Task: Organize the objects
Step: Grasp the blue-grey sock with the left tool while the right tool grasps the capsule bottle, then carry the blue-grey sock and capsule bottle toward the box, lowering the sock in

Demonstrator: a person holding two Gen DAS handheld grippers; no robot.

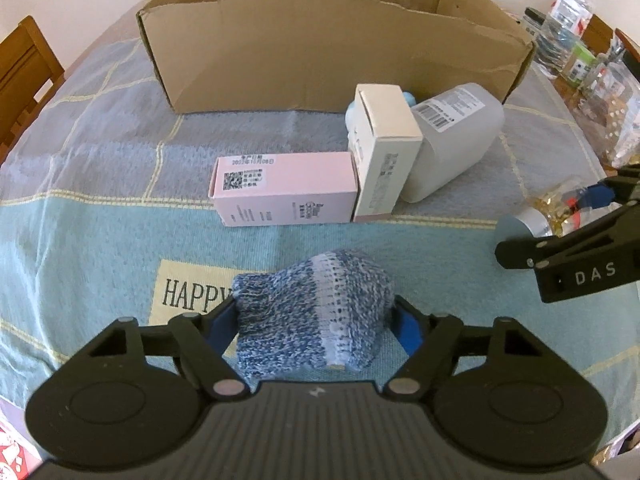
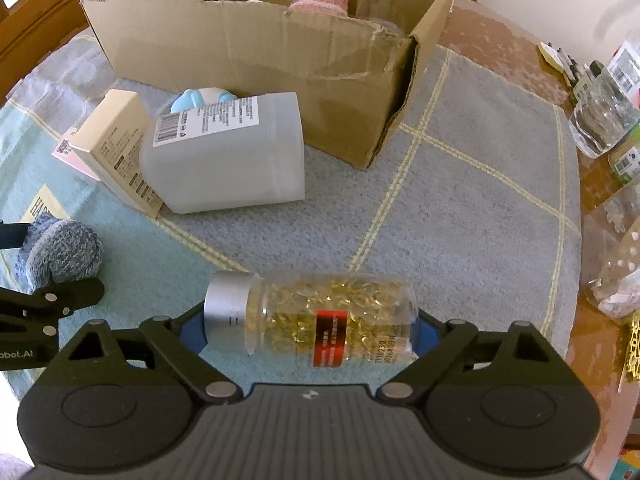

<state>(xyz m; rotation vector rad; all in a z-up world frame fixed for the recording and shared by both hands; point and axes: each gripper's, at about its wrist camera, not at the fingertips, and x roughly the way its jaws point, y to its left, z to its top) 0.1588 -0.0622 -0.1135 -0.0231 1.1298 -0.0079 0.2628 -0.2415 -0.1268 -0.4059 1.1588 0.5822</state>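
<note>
My left gripper (image 1: 314, 320) is shut on a rolled blue-and-white knit sock (image 1: 316, 312), held just above the tablecloth; the sock also shows in the right wrist view (image 2: 60, 252). My right gripper (image 2: 310, 330) is shut on a clear bottle of yellow capsules (image 2: 320, 316) with a silver cap, held sideways; it also shows at the right edge of the left wrist view (image 1: 560, 212). Ahead stands an open cardboard box (image 1: 320, 52), also in the right wrist view (image 2: 256, 56), with a pink knit item (image 2: 320, 0) inside.
A pink carton (image 1: 284, 188), a white carton (image 1: 384, 148), a grey plastic bottle (image 1: 452, 140) and a small blue figure (image 2: 200, 98) lie in front of the box. Bottles and jars (image 2: 604, 120) crowd the table's right side. A wooden chair (image 1: 24, 76) stands at the left.
</note>
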